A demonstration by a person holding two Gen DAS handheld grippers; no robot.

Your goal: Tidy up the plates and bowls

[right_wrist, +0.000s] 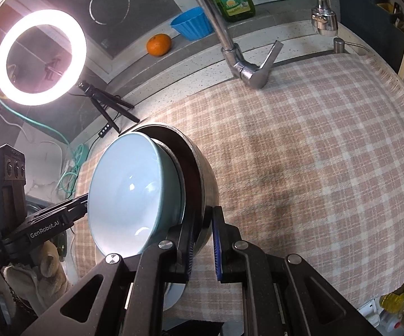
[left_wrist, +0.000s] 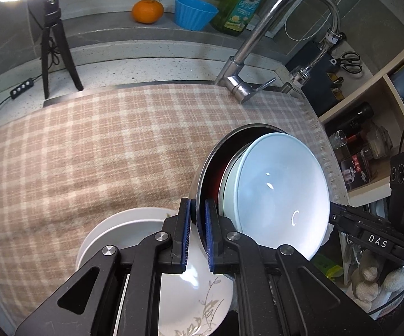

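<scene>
We see both grippers clamped on opposite sides of one steel bowl's rim. The left gripper (left_wrist: 197, 232) has its blue pads nearly together, pinching the wall of the steel bowl (left_wrist: 199, 173). The right gripper (right_wrist: 204, 245) is likewise closed tight on the far side of that rim. Nested inside the steel bowl sits a pale blue bowl (left_wrist: 283, 196), tilted. Just beside the steel bowl, under the left gripper, white plates (left_wrist: 123, 229) lie stacked on the checked cloth (left_wrist: 90, 145).
</scene>
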